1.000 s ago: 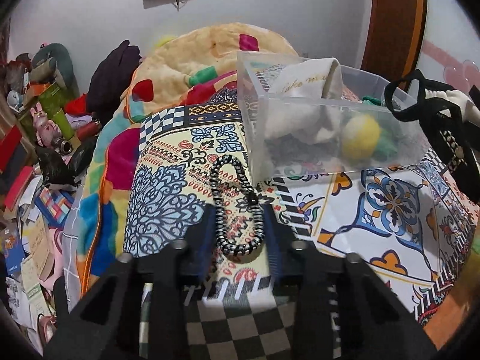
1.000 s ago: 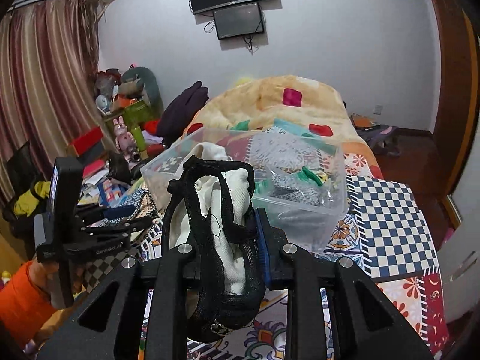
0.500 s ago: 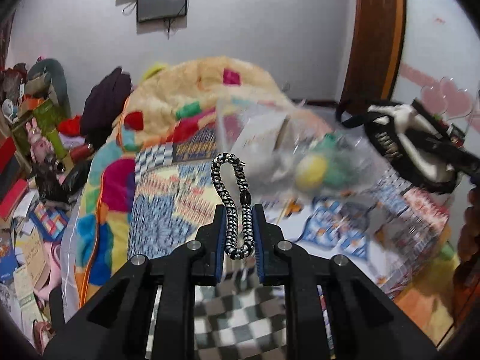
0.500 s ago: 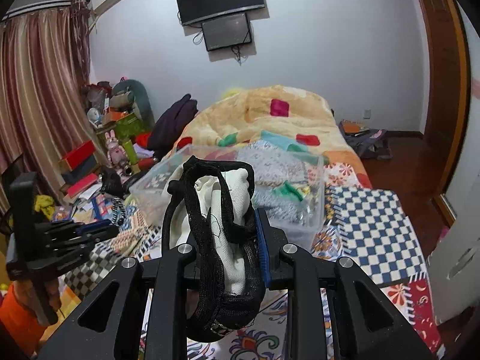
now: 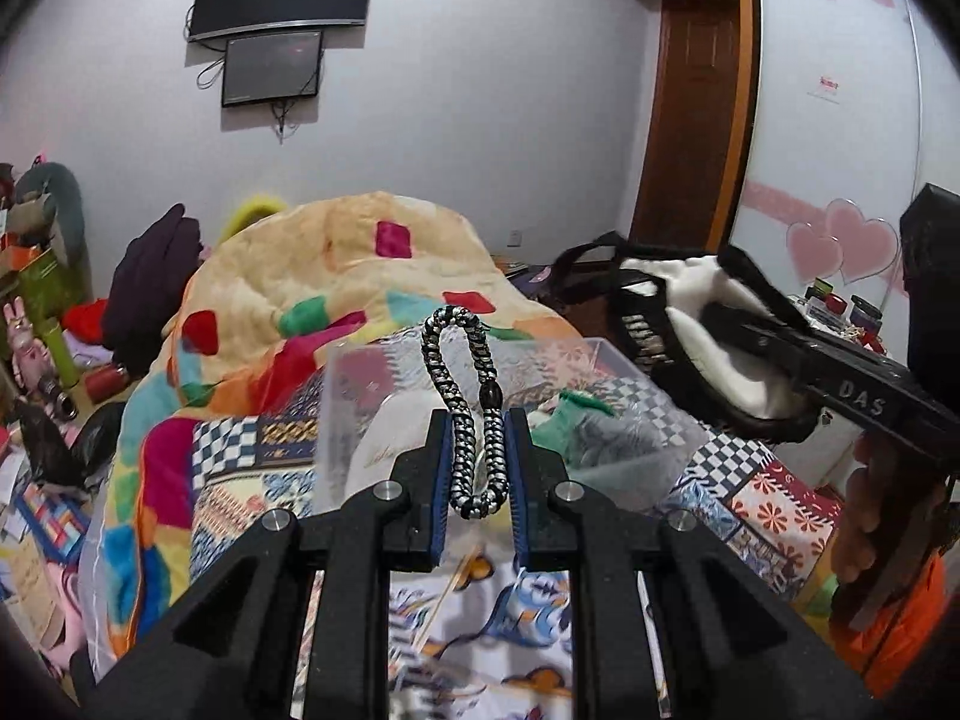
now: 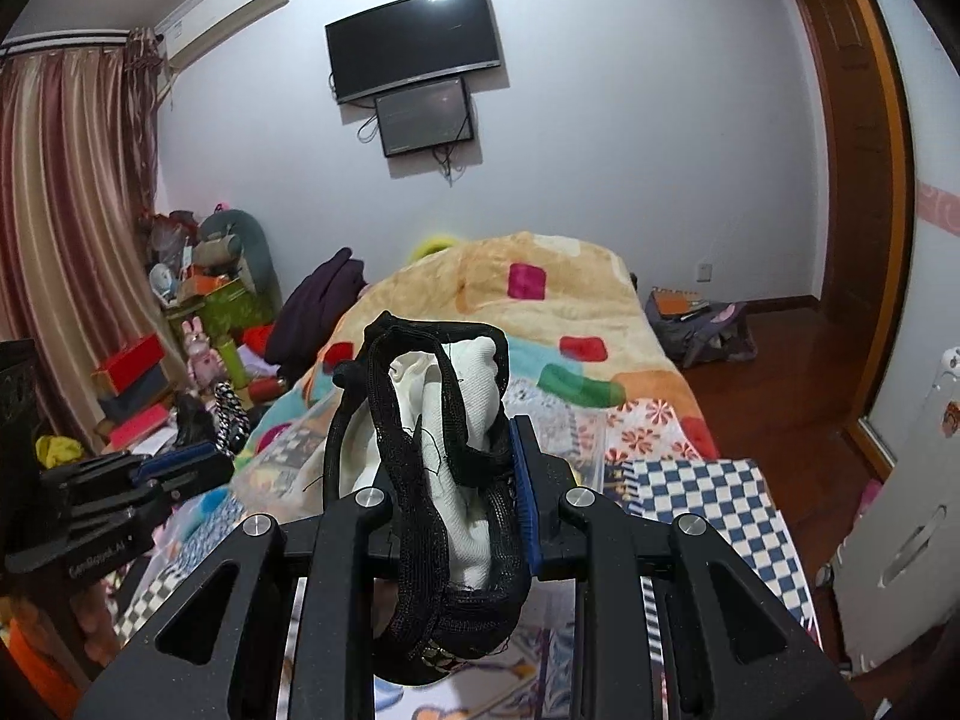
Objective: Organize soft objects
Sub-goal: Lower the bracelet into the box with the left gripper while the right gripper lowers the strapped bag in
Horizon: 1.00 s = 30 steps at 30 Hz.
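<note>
The left gripper (image 5: 477, 468), closed on the black-and-white braided hair tie (image 5: 465, 414), has lifted it off the bedspread to above the clear plastic bin (image 5: 360, 420), while the right gripper (image 6: 456, 498) remains clamped on the black-and-white mesh pouch (image 6: 444, 450) alongside, so both drops appear imminent.

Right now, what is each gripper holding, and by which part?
The left gripper pinches the black-and-white braided cord loop at its lower end. The right gripper clamps the white cloth with black mesh straps around its middle.
</note>
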### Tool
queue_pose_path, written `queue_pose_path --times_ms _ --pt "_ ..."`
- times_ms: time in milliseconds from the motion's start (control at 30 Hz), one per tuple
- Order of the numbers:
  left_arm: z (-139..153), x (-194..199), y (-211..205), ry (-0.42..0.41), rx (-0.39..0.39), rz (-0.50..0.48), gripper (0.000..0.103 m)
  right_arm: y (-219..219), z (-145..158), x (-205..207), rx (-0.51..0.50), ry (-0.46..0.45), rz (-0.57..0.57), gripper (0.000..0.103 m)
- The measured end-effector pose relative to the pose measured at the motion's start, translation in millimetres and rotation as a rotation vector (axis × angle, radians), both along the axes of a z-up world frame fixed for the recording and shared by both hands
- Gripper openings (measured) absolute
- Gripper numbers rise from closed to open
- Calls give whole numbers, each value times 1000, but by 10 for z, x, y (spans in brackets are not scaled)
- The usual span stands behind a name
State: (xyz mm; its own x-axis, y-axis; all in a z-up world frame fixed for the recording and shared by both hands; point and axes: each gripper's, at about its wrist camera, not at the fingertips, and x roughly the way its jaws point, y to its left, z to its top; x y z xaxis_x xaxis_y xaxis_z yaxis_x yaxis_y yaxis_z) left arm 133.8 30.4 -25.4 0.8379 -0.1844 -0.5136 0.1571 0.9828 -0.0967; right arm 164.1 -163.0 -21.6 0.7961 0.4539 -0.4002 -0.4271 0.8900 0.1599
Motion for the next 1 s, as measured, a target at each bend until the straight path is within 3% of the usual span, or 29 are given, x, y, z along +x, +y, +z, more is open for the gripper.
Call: queue_pose_path --times_ms 200,567,667,867,1000 --pt "-139 250 -126 30 8 -7 16 81 -123 199 -13 36 -36 21" --pt "-569 626 -210 167 31 -4 17 329 -468 420 -95 147 -18 21" --pt "-578 637 -213 170 31 -1 20 356 -497 433 -113 154 -7 22" --pt "-567 614 -238 170 40 -7 39 327 -543 463 -140 172 1 31" --pt "-546 561 -220 164 36 -4 52 301 -562 447 -163 186 2 51"
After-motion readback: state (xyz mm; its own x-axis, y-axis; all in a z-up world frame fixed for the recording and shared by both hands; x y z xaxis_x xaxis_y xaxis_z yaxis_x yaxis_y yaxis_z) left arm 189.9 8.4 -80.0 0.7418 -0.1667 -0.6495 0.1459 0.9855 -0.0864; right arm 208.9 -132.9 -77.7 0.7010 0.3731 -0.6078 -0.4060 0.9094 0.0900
